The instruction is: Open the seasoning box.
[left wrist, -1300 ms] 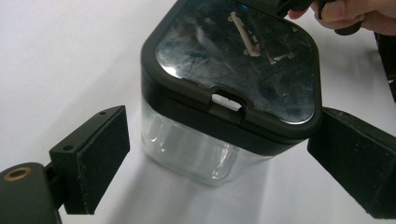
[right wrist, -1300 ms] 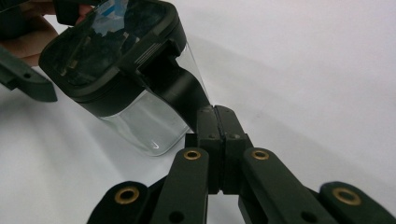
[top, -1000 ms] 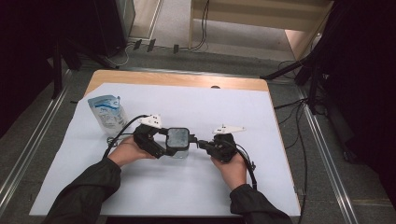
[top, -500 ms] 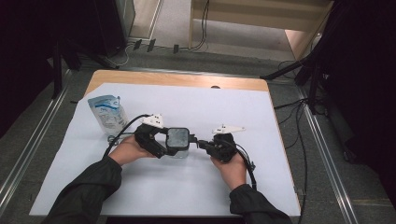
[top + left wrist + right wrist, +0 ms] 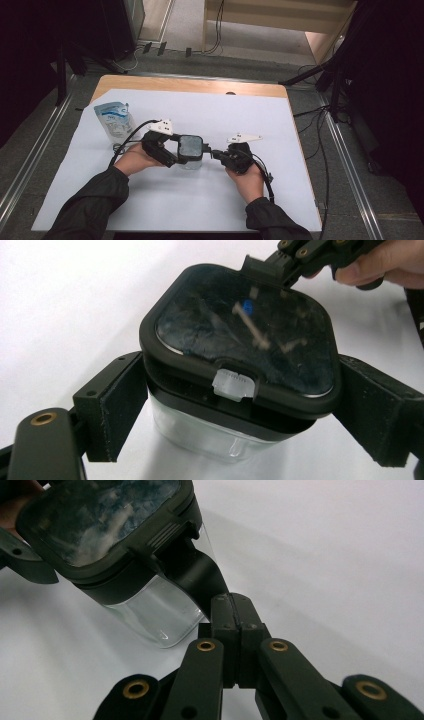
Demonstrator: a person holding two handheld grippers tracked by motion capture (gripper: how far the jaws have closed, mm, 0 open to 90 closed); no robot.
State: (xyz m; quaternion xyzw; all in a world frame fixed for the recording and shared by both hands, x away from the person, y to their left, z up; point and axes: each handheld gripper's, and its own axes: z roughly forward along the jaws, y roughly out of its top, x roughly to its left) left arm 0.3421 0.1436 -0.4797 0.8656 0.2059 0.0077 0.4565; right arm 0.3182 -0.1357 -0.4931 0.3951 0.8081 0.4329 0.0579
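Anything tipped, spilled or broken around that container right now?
Only the container is off: it sits tilted between the left hand-held gripper's jaws, base tipped rather than flat. The right hand-held gripper is shut on a black flap at its lid edge. No spill or damage shows; the pouch stands upright.

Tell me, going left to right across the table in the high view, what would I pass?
Blue-and-white pouch → left hand-held gripper, its jaws on either side of the container → clear container with a dark lid → right hand-held gripper, closed on a flap at the lid's edge.
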